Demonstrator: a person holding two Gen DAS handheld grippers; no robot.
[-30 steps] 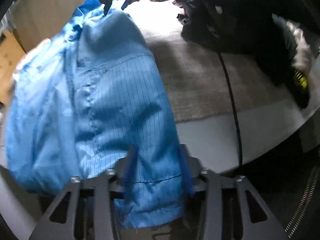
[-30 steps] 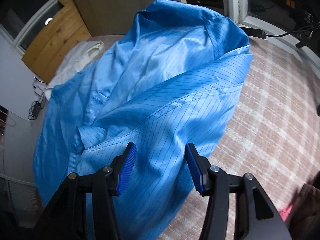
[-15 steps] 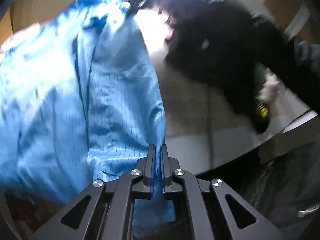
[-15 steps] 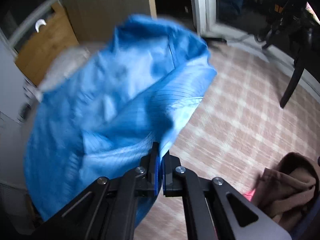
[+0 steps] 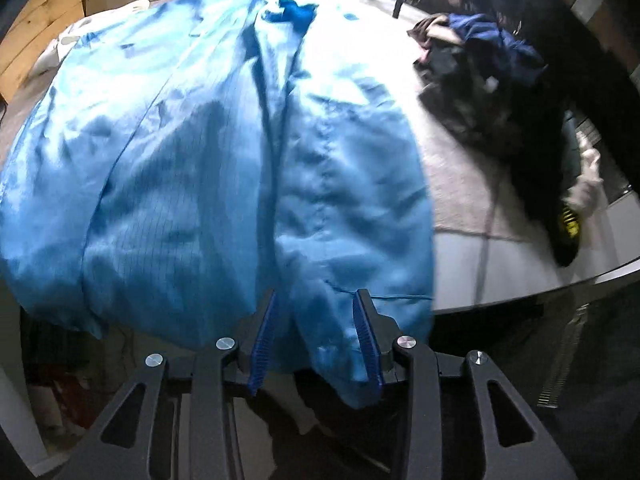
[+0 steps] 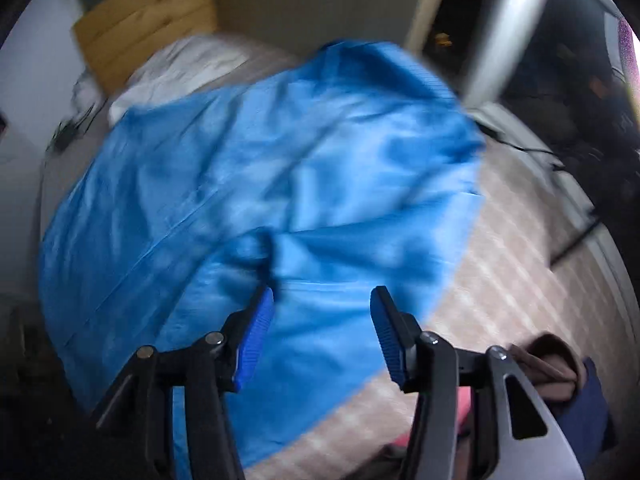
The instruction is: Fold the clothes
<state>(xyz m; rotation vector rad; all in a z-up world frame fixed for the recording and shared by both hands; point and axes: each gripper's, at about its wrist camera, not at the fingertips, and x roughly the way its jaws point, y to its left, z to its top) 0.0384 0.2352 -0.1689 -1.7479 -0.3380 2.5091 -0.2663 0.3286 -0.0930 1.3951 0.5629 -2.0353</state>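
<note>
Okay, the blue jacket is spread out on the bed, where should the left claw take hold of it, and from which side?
Probably the near hem of the blue jacket, where it droops off the bed edge between the open left claw pads. Come straight in from the near side: that loose edge hangs free, so pads can close above and below it.

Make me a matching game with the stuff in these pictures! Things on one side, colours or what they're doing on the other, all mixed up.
Things:
1. blue garment
2. left tool
3. pile of dark clothes
4. brown garment

States:
A. heaped on the bed to the right of the blue one
B. open, fabric between its fingers
C. spread out over the bed
D. bunched at the lower right, behind the right tool

Pairs: 1-C, 2-B, 3-A, 4-D
</note>
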